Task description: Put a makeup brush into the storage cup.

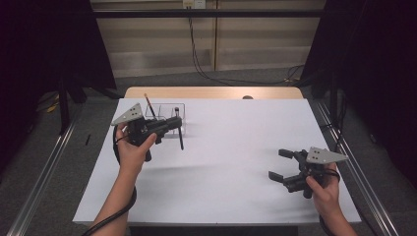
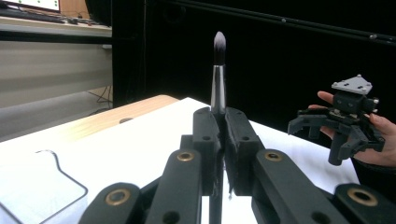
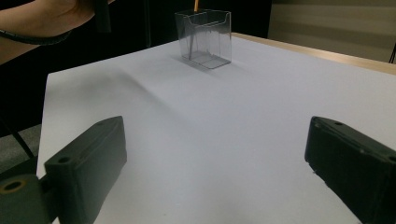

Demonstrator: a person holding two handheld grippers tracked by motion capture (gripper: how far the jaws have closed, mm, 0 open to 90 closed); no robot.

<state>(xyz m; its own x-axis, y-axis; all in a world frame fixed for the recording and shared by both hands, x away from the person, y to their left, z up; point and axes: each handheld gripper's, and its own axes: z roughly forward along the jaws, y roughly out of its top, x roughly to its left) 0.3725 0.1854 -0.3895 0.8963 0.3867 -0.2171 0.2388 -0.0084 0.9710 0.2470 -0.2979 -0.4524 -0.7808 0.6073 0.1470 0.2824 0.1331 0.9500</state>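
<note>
Brush: I have the brush clamped in my left tongs; in the left gripper view its bristle tip stands up at 12 o'clock from the jaws, the metal ferrule just above them, the dark handle running down between them.
Brush from above: in the high view the brush hangs from the jaw tips toward 6 o'clock, its lower end close over the white tabletop; I cannot tell whether it touches.
Left tongs: clenched on the brush, jaws nearly together with only the handle between the pads; in the high view the left tongs point toward 3 o'clock, held up in my left hand.
Box: a clear plastic box stands at 12 o'clock of the left tongs, just behind them, near the far left of the tabletop; a thin stick with an orange end leans out of it toward 11 o'clock.
Box from the right: in the right gripper view the box sits at 12 o'clock, well apart from the jaws.
Right tongs: released, jaws wide apart, nothing between them; in the high view the right tongs lie low over the tabletop at 4 o'clock of the brush, well apart from it, pointing toward 9 o'clock.
Right hand: my right hand grips the body behind the grey plate.
Writing: none that I can read on the brush, box or tongs.
</note>
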